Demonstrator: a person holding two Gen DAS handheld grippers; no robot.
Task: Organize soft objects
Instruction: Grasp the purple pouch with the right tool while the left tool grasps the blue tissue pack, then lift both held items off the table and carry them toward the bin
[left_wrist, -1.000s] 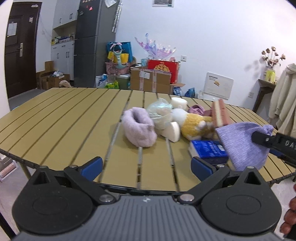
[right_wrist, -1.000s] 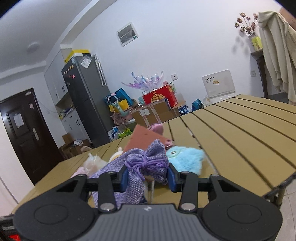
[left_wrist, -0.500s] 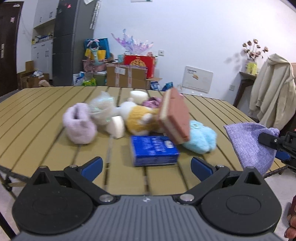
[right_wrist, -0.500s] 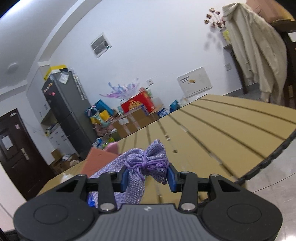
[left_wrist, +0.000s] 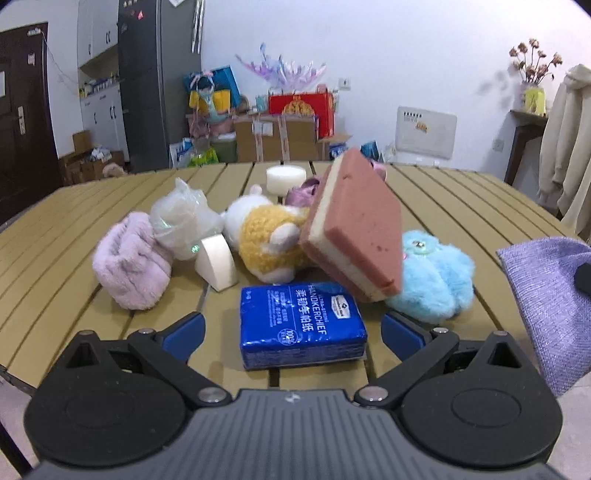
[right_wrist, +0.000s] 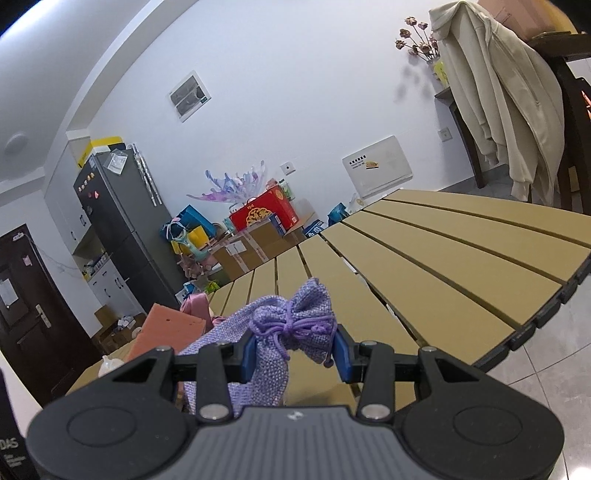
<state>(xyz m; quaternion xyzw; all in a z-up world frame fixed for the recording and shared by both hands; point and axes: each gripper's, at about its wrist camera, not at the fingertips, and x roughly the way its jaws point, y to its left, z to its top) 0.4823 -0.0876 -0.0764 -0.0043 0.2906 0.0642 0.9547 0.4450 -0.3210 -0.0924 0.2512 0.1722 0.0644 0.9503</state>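
Note:
My right gripper is shut on the tied neck of a purple drawstring pouch, held just off the table's near edge. The same pouch hangs at the right of the left wrist view. My left gripper stands open, its fingers either side of a blue handkerchief pack without touching it. Behind the pack lie a pink and cream sponge, a light blue plush, a yellow and white plush, a lilac fuzzy slipper, a clear bag and two white foam pieces.
The slatted tan table stretches bare to the right in the right wrist view. A cream coat hangs by a dark shelf at far right. Boxes and a red gift box stand on the floor behind, beside a grey fridge.
The left gripper has swung right and come closer, so the blue pack now sits between its open fingers. The right gripper has carried the pouch to the right, away from the pile.

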